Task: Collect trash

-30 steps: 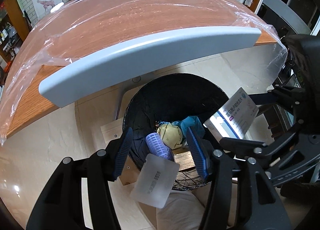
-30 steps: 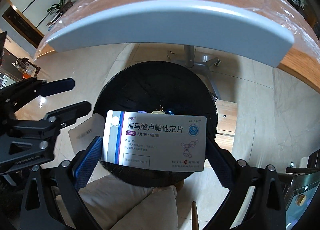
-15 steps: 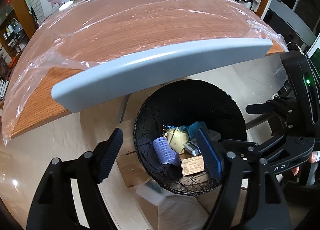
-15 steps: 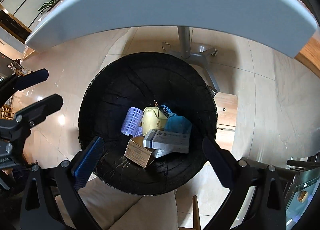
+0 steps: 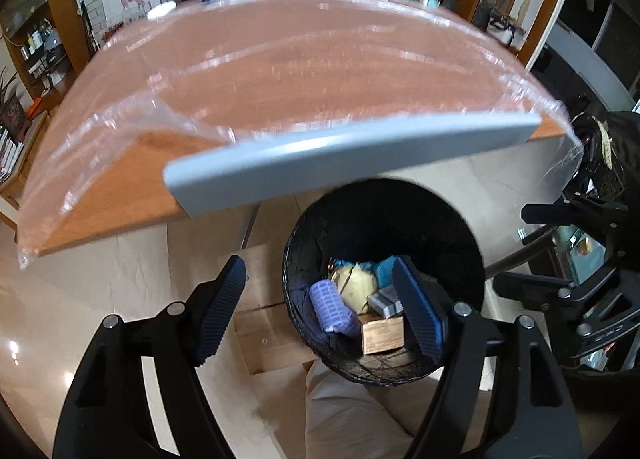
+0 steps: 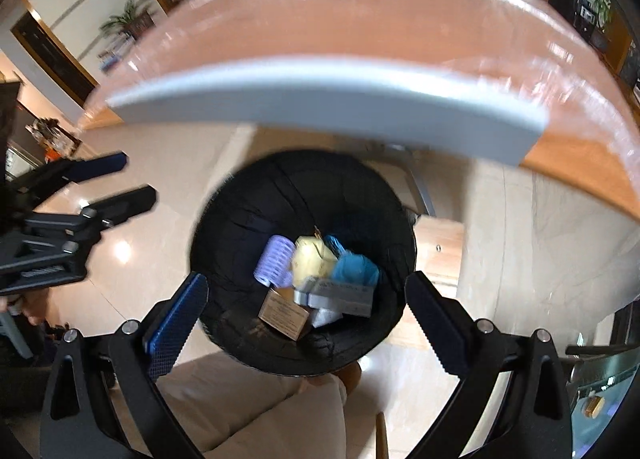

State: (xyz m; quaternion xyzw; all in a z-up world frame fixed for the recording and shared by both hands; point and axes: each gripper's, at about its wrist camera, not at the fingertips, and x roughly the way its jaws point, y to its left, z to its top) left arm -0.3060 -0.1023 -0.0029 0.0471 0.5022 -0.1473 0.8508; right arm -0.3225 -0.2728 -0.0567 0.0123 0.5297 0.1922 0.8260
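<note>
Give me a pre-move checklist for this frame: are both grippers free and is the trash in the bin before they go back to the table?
1. Left gripper empty: ok, jaws apart, nothing between the pads.
2. Right gripper empty: ok, jaws wide apart, nothing held.
3. Trash inside the black bin: ok; purple roller, yellow wad, blue wad, white medicine box and brown box lie at the bottom.
4. Nothing hanging on the bin's rim: ok in both views.
5. Floor around the bin free of dropped trash: cannot tell, grippers and the person's lap hide the near side.
6. More trash left on the plastic-covered table: cannot tell, blurred.
</note>
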